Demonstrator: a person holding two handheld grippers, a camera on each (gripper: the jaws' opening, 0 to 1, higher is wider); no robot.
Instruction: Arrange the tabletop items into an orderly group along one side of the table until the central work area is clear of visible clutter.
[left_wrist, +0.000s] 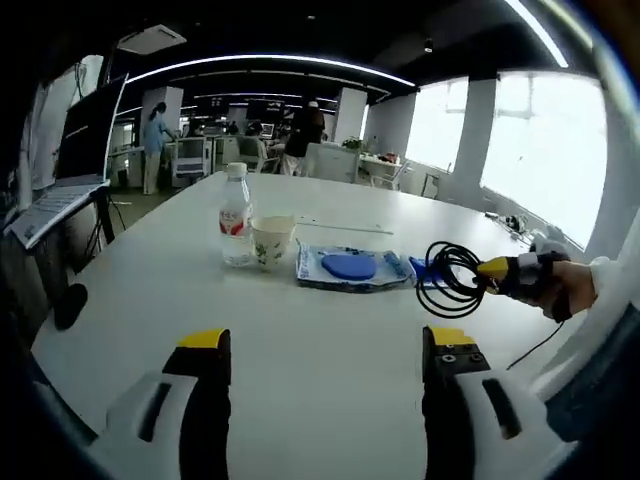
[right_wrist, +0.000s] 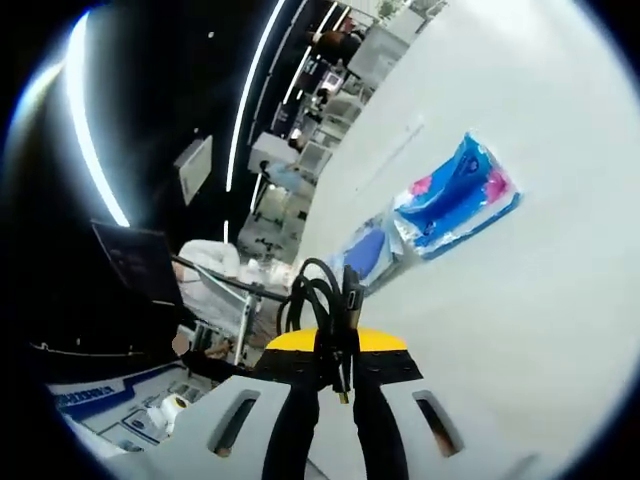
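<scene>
My left gripper (left_wrist: 325, 345) hovers low over the white table (left_wrist: 330, 390), open, with nothing between its yellow-tipped jaws. Further along the table stand a water bottle (left_wrist: 235, 212) and a paper cup (left_wrist: 272, 240), side by side. To their right lie a blue pouch (left_wrist: 350, 268) and a blue tissue pack (left_wrist: 424, 270). My right gripper (left_wrist: 492, 268) comes in from the right, shut on a coiled black cable (left_wrist: 450, 280) held above the table. In the right gripper view, which is rolled, the cable (right_wrist: 322, 305) loops up from my shut gripper (right_wrist: 337, 365), with the tissue pack (right_wrist: 460, 195) and pouch (right_wrist: 368, 252) beyond.
A laptop on a stand (left_wrist: 65, 185) sits off the table's left edge. A person's sleeve (left_wrist: 610, 290) shows at the right. Small items and cables (left_wrist: 520, 225) lie near the window side. People and desks stand far behind.
</scene>
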